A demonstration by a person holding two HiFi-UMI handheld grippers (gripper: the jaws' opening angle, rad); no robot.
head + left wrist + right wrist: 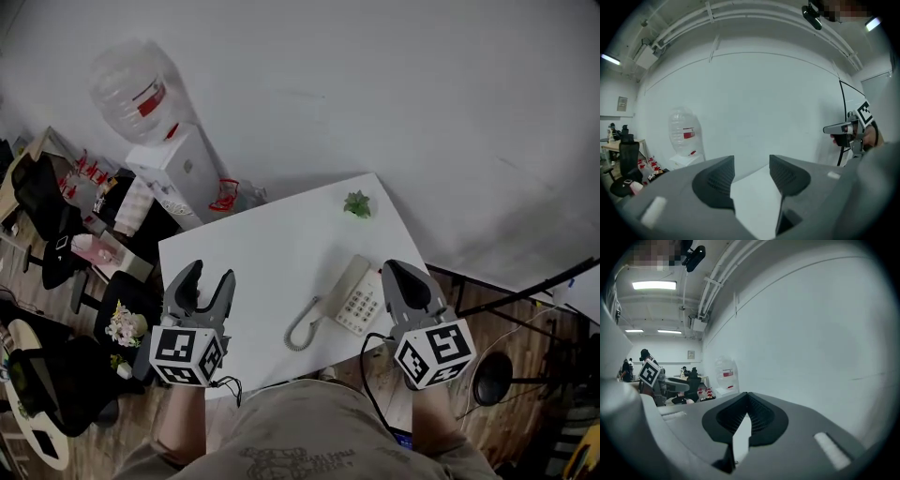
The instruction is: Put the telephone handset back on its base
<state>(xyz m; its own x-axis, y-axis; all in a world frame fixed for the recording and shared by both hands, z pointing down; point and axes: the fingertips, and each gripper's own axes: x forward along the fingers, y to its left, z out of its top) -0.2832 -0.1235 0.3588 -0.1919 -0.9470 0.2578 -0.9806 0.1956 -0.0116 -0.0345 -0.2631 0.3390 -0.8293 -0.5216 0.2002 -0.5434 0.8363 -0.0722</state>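
The telephone handset (339,285) lies lengthwise on the left part of its base (362,305), just left of the right gripper (399,269) and nearly touching it. Its coiled cord (298,332) loops back toward the person from the handset's near end.

The right gripper (747,397) has its jaws pressed together with nothing between them. It is held over the near right edge of the white table (253,262), jaws pointing away from the person, marker cube nearest the body, a bare forearm below it. The left gripper (208,278) sits well apart to the left of the phone, over the table's near left corner, in the same forward pose. In the left gripper view its jaws (751,162) stand clearly apart and empty, with only bare tabletop showing in the gap.

Each cube carries black-and-white square markers. The water bottle (136,86) on the white dispenser (184,167), far ahead and left of the left gripper, has a red label whose print is too small to read.

Between the two grippers the tabletop is bare, and ahead of the left gripper it stays open to the far edge. A small green plant (357,203) stands near the far right corner, ahead of the phone. Left of the table the floor is crowded with a black chair (45,199) and clutter; the far side faces a plain white wall.
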